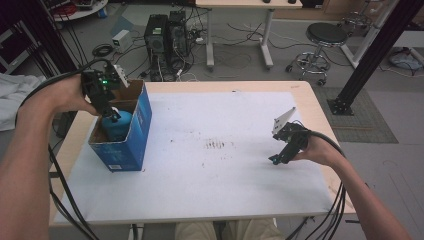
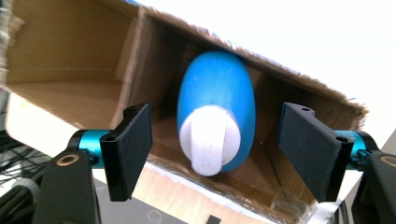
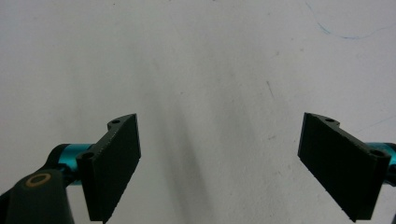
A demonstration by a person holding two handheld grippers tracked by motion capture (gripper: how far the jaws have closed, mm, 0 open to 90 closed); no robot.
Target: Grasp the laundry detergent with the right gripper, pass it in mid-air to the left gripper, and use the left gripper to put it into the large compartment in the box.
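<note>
- Worktop (image 1: 210, 200): a light wooden top under a white sheet that covers most of it; faint dark scuff marks sit near the sheet's middle.
- Room: grey floor beyond the worktop, with two computer towers (image 1: 166, 35) standing side by side, loose cables, a second pale table at the far edge and one black round stool (image 1: 326, 35) on castors.
- Count: one open blue cardboard box (image 1: 136, 132), one blue bottle (image 1: 118, 125) with a white cap, two hand-held tools.
- Box position: at the left part of the worktop, upright, flaps open, brown inside.
- Bottle position: inside the box, lying against its brown inner wall; in the left gripper view the white cap (image 2: 209, 138) points toward the camera.
- Left tool (image 1: 111, 114): held over the open box, pointing down into it. In the left gripper view its jaws stand apart on either side of the bottle, with a clear gap between each pad and the bottle's sides. Nothing is gripped.
- Right tool (image 1: 276, 159): held above the right part of the white sheet, well apart from the box, tips angled down. In the right gripper view the jaws stand wide apart with bare sheet between them; they hold and touch nothing.
</note>
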